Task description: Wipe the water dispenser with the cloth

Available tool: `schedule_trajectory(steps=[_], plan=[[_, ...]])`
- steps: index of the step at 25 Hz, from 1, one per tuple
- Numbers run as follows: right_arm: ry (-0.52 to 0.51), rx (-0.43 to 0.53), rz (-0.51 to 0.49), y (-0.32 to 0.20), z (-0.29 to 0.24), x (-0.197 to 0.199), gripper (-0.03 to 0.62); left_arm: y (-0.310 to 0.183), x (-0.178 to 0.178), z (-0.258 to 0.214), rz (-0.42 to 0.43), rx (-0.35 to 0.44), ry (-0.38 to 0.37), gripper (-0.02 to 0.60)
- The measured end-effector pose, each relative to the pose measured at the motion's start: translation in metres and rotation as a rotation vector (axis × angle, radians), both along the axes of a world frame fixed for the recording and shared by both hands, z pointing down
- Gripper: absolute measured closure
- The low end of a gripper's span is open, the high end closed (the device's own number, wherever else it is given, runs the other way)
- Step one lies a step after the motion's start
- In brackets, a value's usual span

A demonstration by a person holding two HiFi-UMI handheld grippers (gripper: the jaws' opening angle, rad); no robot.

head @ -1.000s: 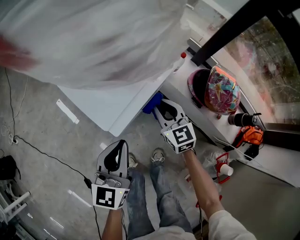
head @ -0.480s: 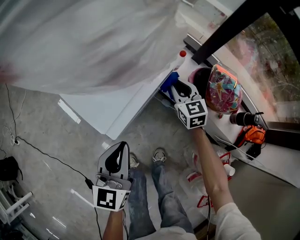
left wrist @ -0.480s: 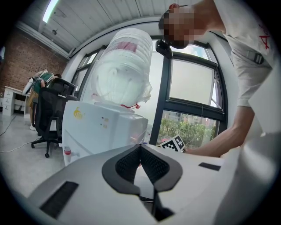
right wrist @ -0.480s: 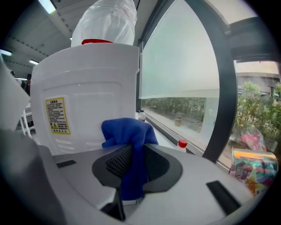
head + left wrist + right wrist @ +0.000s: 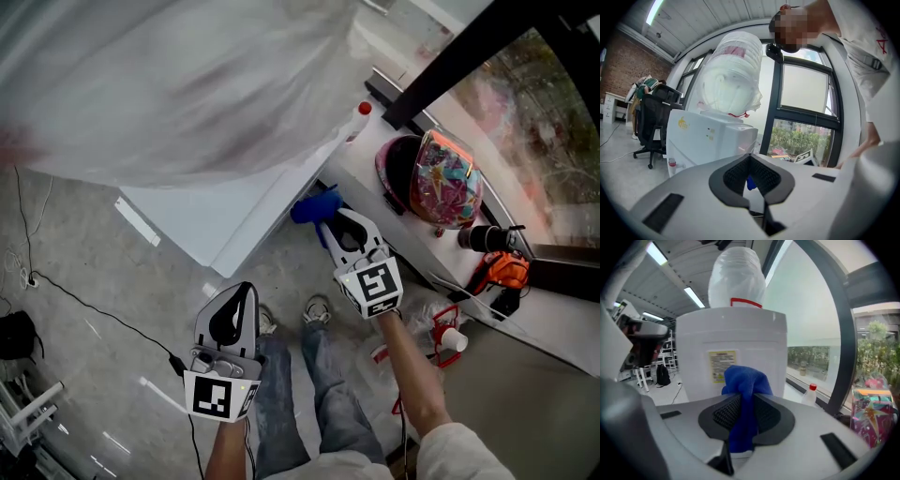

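The white water dispenser [image 5: 211, 211] stands in front of me, its big bottle [image 5: 178, 84] wrapped in clear plastic. My right gripper [image 5: 324, 225] is shut on a blue cloth [image 5: 312, 206] and holds it at the dispenser's right side, near the lower corner. In the right gripper view the cloth [image 5: 743, 390] hangs between the pads, in front of the labelled side panel of the dispenser [image 5: 733, 343]. My left gripper [image 5: 246, 291] hangs lower, apart from the dispenser, shut on nothing. In the left gripper view the dispenser [image 5: 710, 136] shows beyond the shut gripper [image 5: 751, 161].
A white window ledge [image 5: 417, 253] runs on the right with a colourful helmet [image 5: 439, 178], a red-capped bottle [image 5: 360, 120], a camera lens [image 5: 483, 239] and an orange tool [image 5: 502, 270]. A paper cup [image 5: 453, 339] and a black cable [image 5: 94, 309] lie on the floor. An office chair [image 5: 654, 122] stands behind.
My right gripper first pushed the cloth forward along the dispenser's side toward the ledge, then drew it back toward me. The left gripper has stayed almost where it was.
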State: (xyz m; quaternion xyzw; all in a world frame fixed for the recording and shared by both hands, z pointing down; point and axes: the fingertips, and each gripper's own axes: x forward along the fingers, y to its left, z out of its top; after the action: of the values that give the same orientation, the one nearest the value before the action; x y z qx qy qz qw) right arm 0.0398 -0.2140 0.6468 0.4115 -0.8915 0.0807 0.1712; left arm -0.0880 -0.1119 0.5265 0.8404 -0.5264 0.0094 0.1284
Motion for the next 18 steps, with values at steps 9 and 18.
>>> schedule_trajectory(steps=[9, 18], plan=[[-0.048, -0.059, -0.266, 0.100, 0.018, -0.111, 0.508, 0.005, -0.021, -0.002, -0.041, 0.001, -0.010, 0.571], [-0.020, -0.104, -0.166, 0.058, 0.059, -0.089, 0.508, 0.010, -0.019, 0.003, -0.027, -0.004, -0.009, 0.571]])
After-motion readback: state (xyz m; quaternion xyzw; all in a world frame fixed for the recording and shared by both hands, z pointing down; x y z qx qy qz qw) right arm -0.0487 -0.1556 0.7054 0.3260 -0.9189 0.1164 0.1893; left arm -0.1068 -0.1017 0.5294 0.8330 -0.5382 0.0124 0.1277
